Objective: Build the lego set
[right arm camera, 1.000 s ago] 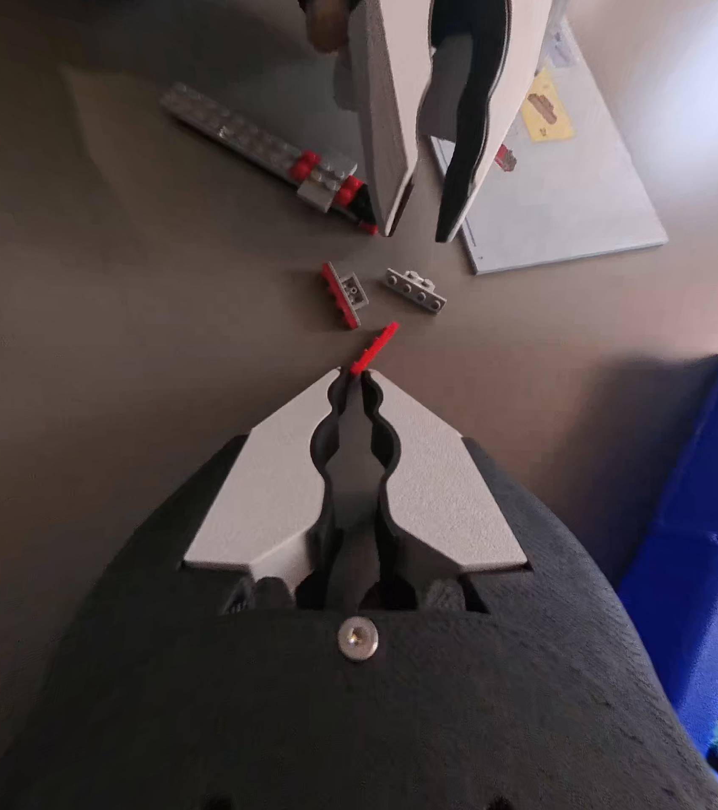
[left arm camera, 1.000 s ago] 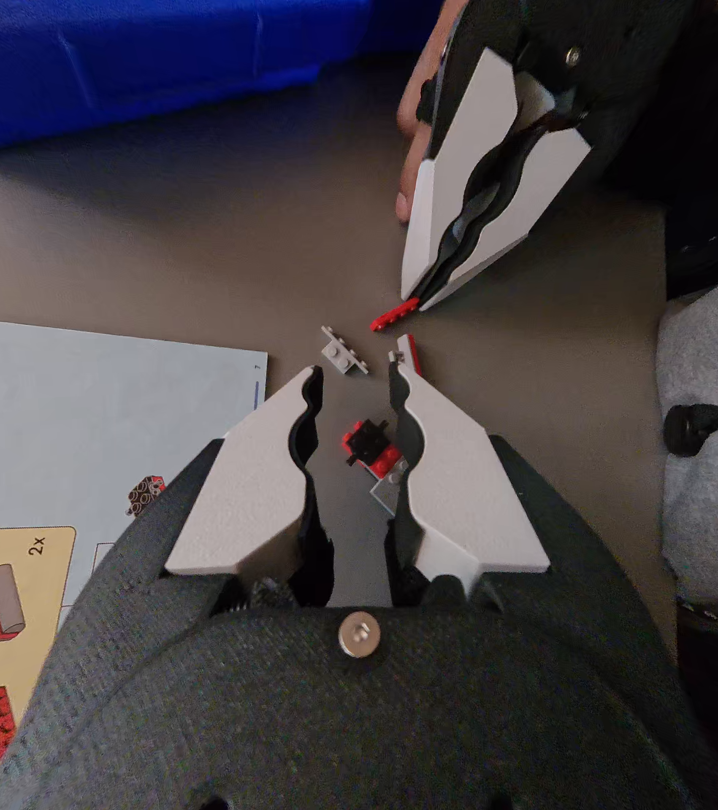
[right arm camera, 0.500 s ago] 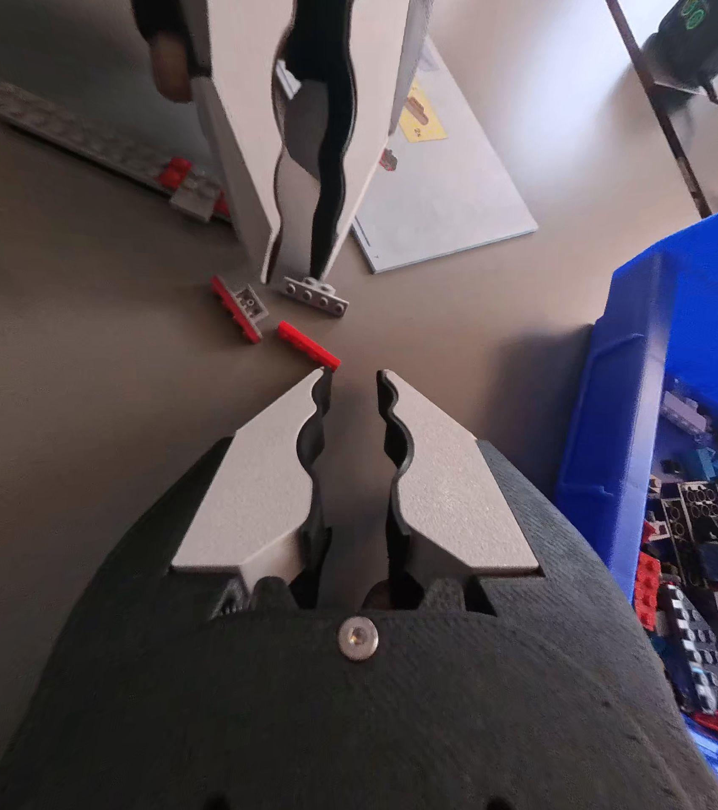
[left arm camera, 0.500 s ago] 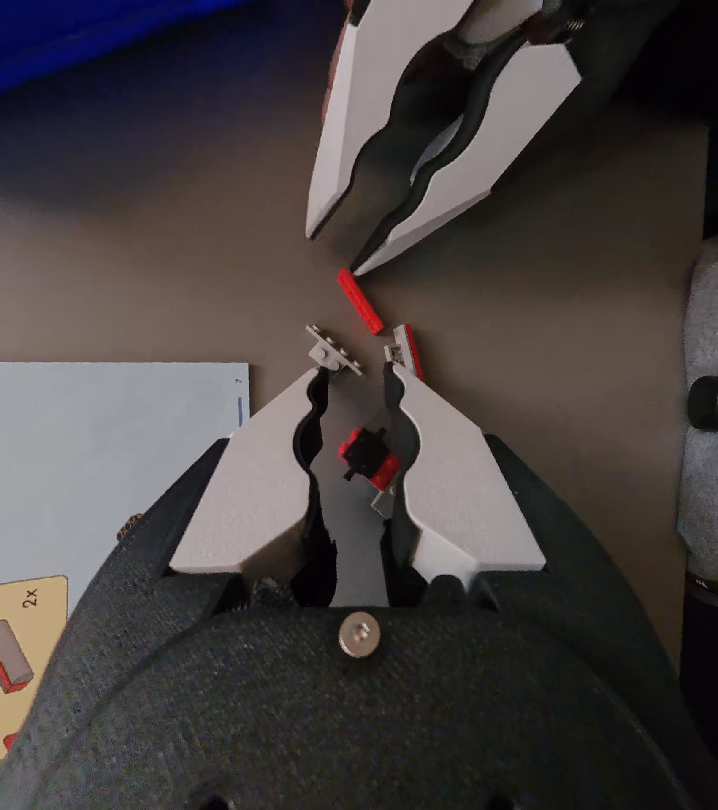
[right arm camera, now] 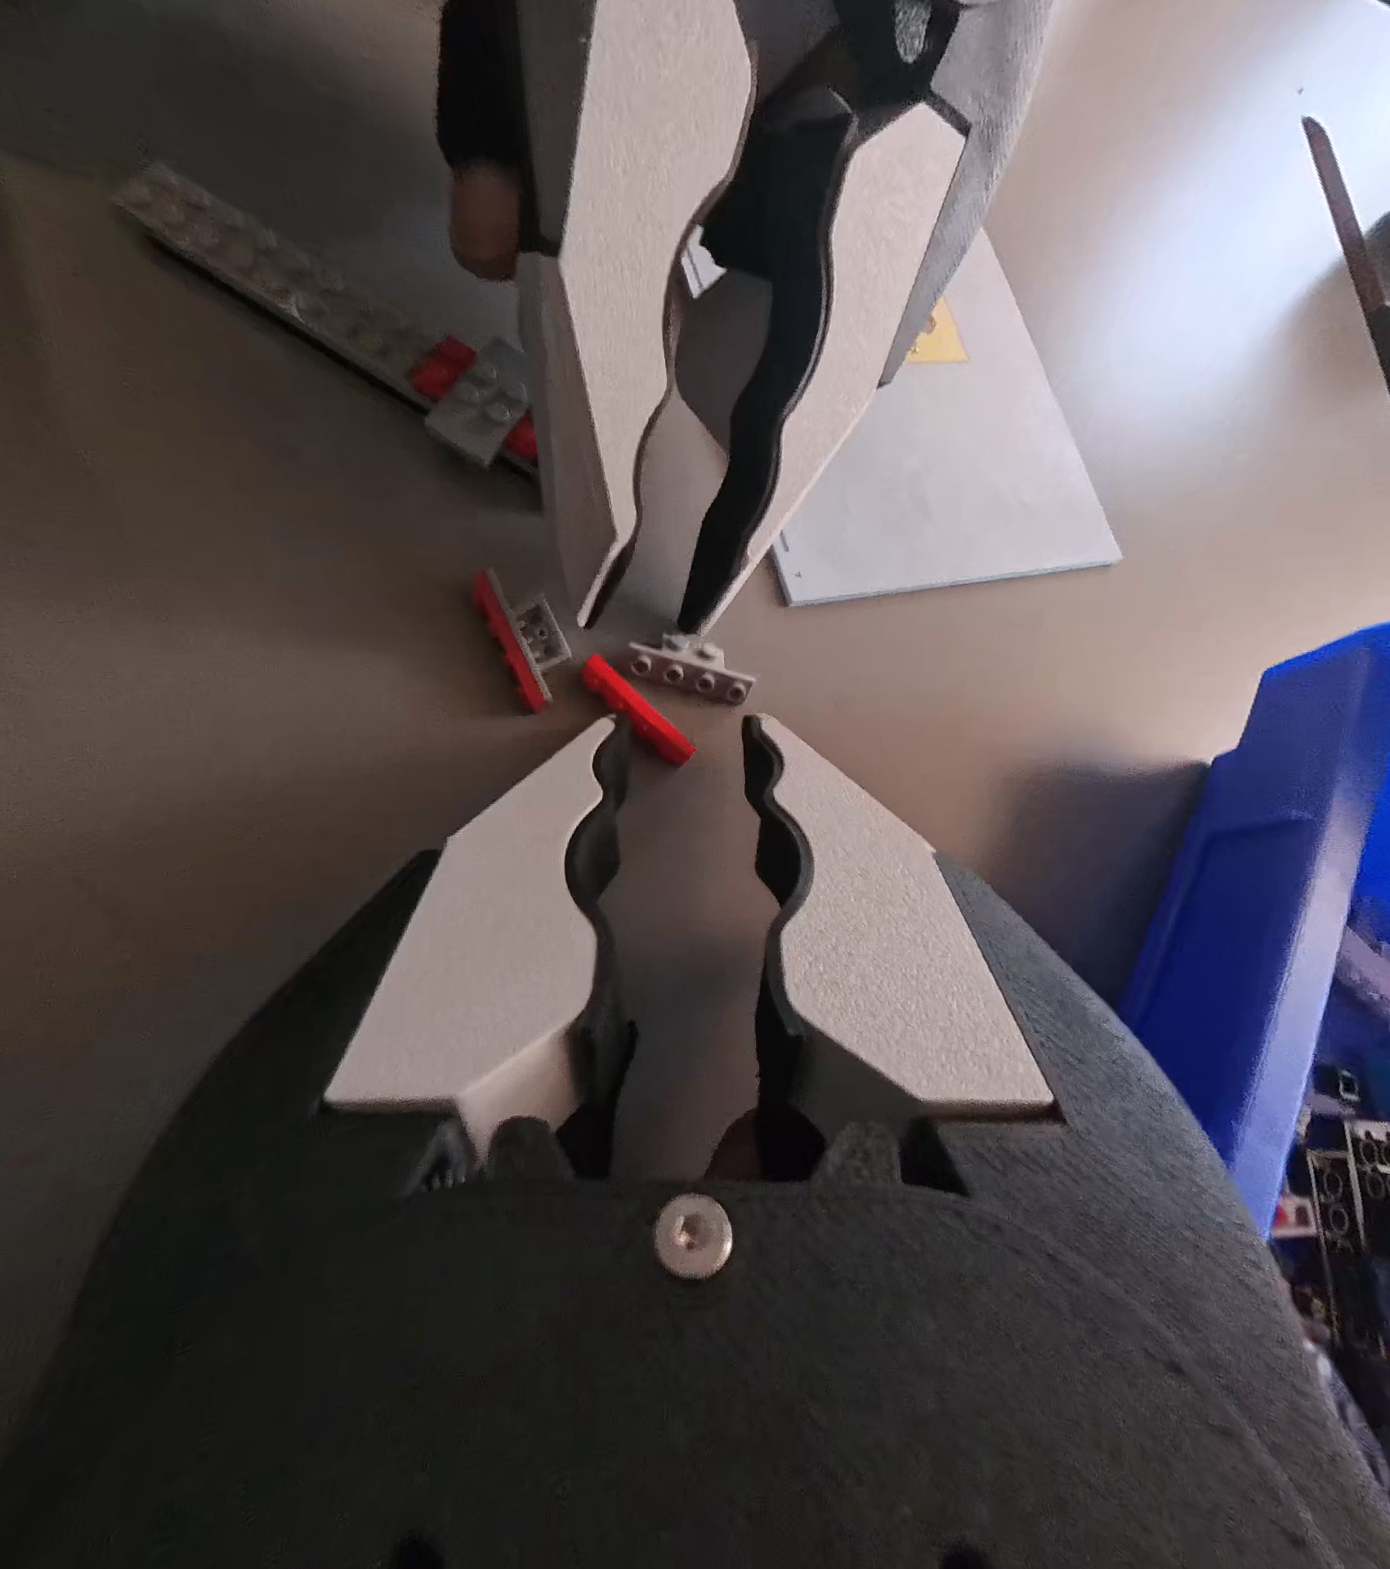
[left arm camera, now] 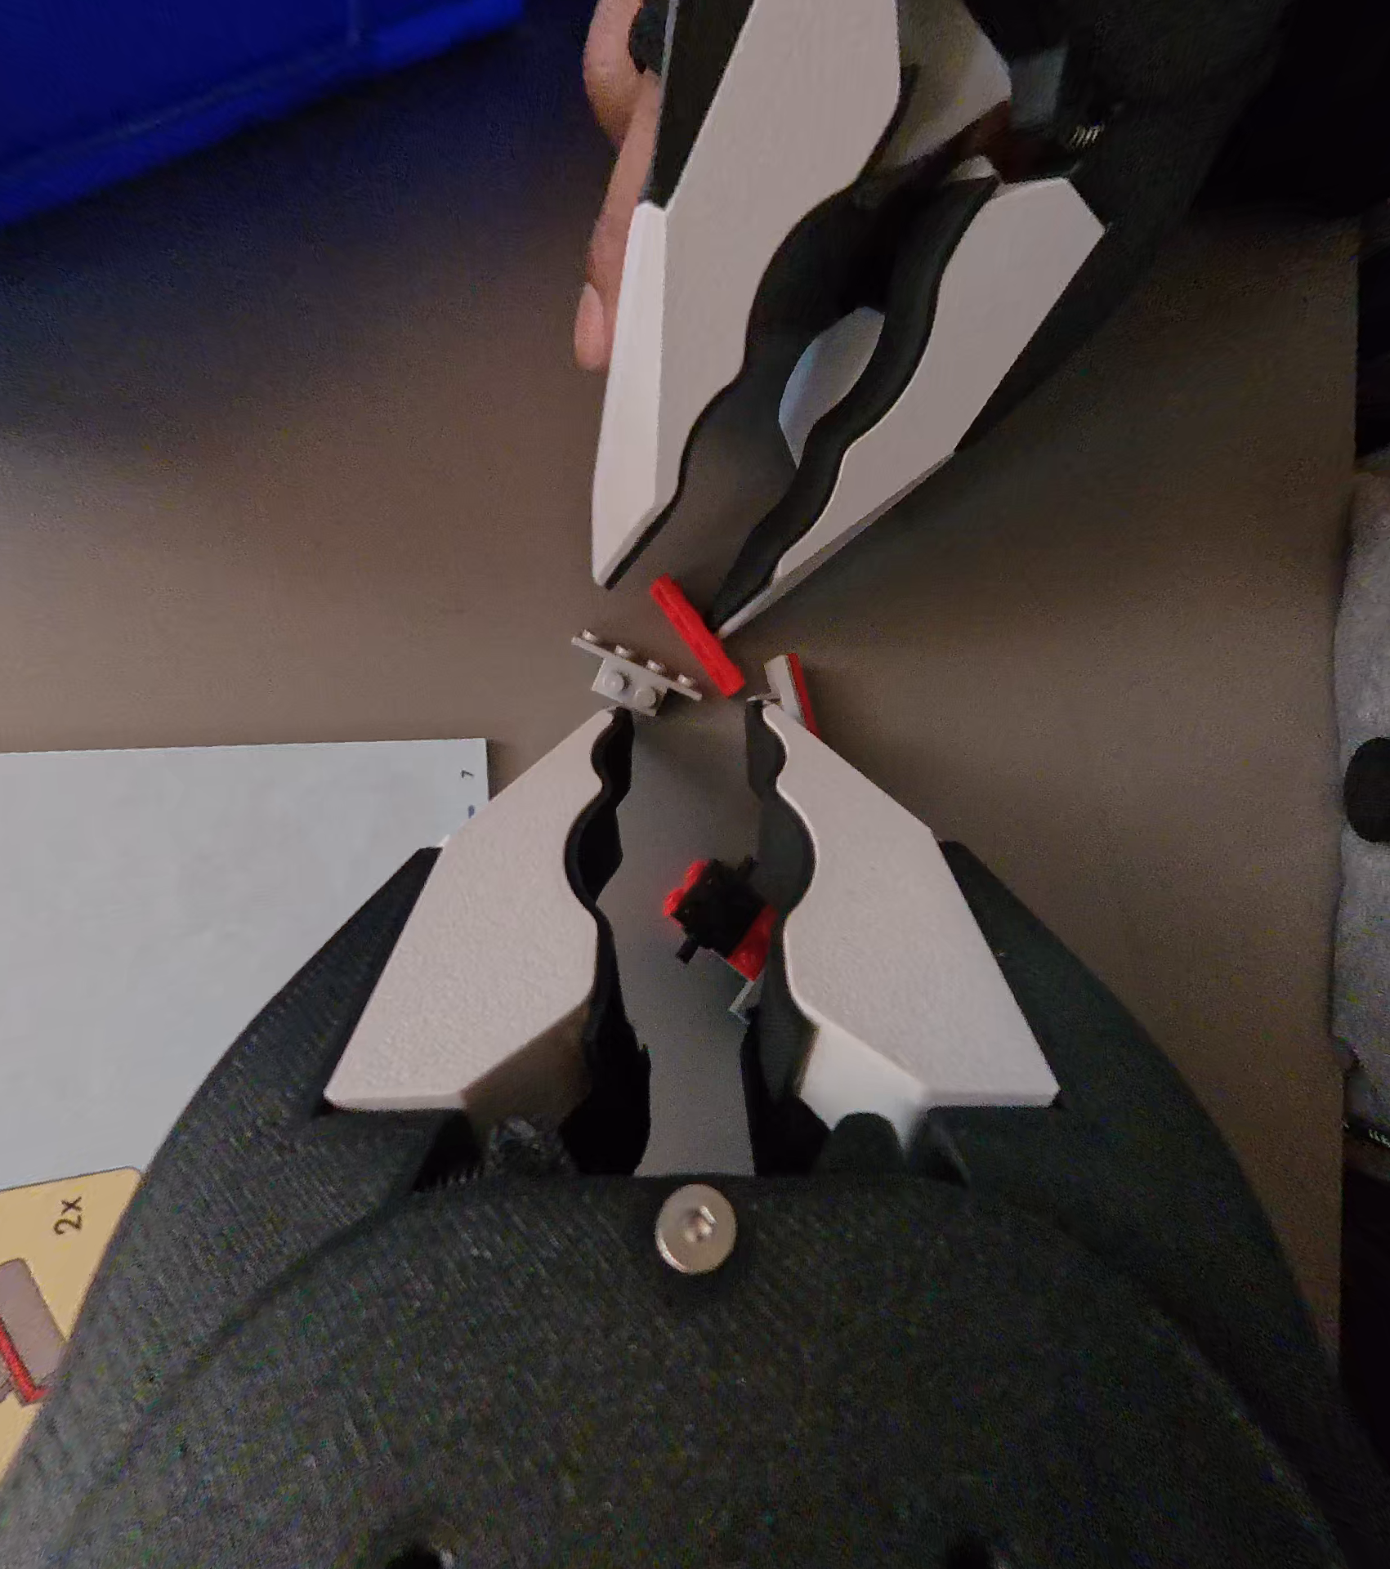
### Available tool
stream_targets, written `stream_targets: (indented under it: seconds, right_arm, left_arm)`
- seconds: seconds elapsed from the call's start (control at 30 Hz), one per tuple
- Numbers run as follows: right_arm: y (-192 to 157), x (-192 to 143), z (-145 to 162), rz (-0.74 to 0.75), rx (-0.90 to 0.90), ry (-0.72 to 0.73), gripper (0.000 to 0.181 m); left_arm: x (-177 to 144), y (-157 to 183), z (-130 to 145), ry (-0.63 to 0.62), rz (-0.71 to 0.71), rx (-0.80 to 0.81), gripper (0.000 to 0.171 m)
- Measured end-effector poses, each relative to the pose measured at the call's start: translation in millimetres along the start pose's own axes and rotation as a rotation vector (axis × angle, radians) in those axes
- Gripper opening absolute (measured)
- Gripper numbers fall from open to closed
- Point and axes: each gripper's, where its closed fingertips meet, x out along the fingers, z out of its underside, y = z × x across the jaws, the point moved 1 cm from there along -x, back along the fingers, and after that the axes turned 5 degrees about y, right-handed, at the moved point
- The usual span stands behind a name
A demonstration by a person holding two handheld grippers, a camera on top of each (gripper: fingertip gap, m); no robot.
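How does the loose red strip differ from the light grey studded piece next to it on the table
The red strip is red and looks smooth on its visible face; the grey piece is light grey with a row of studs showing. The red strip is a plain bar, while the grey piece has a small tab projecting from one side. Both lie loose on the table, held by neither gripper.

Red flat strip (right arm camera: 638, 710) lies flat on the table, loose, set diagonally. Grey studded bracket (right arm camera: 691, 670) just beside its far end. Grey-and-red piece (right arm camera: 523, 639) on its side, close on the strip's other side. Long grey plate assembly with red bricks (right arm camera: 352, 327) well behind the strip.
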Motion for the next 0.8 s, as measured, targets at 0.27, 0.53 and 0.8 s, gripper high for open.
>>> stream_targets:
  seconds: [0.27, 0.53, 0.8]
  right_arm:
    - [2, 11, -5, -0.097, 0.049, 0.006, 0.035]
    - [2, 15, -7, -0.126, 0.103, -0.007, 0.034]
    - [0, 8, -11, -0.097, 0.086, 0.038, 0.033]
  left_arm:
    - [-6, 3, 2, 0.019, 0.027, -0.018, 0.025]
    - [-4, 6, 5, -0.017, 0.034, -0.033, 0.022]
    - [-9, 2, 7, 0.001, 0.03, -0.071, 0.022]
